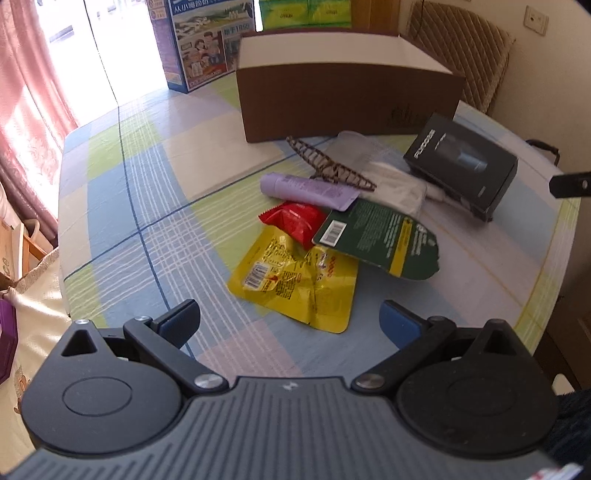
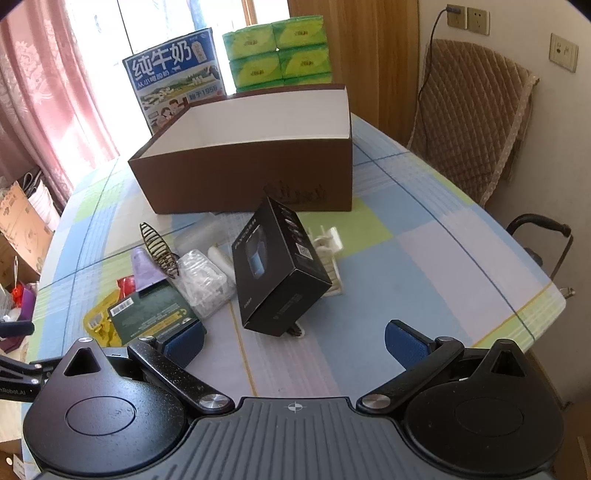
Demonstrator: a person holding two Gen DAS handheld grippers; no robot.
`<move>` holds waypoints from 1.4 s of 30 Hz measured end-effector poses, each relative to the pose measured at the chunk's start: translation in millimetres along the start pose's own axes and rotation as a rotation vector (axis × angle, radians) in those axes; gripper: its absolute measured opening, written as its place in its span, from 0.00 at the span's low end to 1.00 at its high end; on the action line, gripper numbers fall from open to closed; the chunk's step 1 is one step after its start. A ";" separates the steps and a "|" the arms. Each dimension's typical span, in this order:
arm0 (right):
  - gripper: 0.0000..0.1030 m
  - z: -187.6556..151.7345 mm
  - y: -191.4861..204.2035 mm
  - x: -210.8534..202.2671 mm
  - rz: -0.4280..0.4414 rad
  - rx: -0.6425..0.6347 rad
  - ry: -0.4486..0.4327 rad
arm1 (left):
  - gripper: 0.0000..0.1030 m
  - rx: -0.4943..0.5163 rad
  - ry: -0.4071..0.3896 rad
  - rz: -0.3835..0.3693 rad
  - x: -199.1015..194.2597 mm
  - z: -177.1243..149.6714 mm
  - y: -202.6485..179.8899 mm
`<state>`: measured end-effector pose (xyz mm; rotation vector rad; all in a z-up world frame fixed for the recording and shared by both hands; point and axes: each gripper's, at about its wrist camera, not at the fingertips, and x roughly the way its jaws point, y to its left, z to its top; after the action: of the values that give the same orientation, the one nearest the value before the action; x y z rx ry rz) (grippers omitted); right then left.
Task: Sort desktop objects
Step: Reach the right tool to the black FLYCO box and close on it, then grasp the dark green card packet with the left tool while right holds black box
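In the left wrist view, the left tongs (image 1: 290, 323) are held apart and empty at the bottom of the frame, just below a yellow packet (image 1: 295, 280) lying centre frame on the checked tabletop (image 1: 147, 206). A brown box (image 1: 347, 99) is seen at upper centre.

In the right wrist view, the right tongs (image 2: 295, 341) are likewise spread and empty at the bottom; a black carton (image 2: 277, 269) is seen tilted at centre, below the open brown box (image 2: 251, 177).

Bright daylight comes through the window (image 2: 92, 55) behind pink curtains (image 2: 40, 103) on my left. The tabletop (image 2: 424, 258) has a checked cloth. A chair (image 2: 476, 125) with a quilted cover stands near the cream wall (image 2: 554, 122), under sockets (image 2: 476, 20).
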<state>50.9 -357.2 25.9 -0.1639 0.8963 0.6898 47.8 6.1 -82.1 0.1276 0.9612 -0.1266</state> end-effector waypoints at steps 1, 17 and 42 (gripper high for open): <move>0.98 0.6 -1.6 3.4 0.006 0.004 0.003 | 0.99 -0.002 0.005 -0.004 2.2 -0.1 0.8; 0.98 30.5 -36.4 75.5 0.148 0.117 0.009 | 0.99 -0.053 0.052 -0.021 28.3 8.1 6.8; 0.39 31.0 31.9 70.9 0.048 -0.490 0.059 | 0.87 -0.371 0.081 -0.287 50.1 20.6 11.8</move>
<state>82.1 -285.7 -4.1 -0.6028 0.7757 0.9454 94.7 11.7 -111.0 -0.3502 1.0643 -0.2055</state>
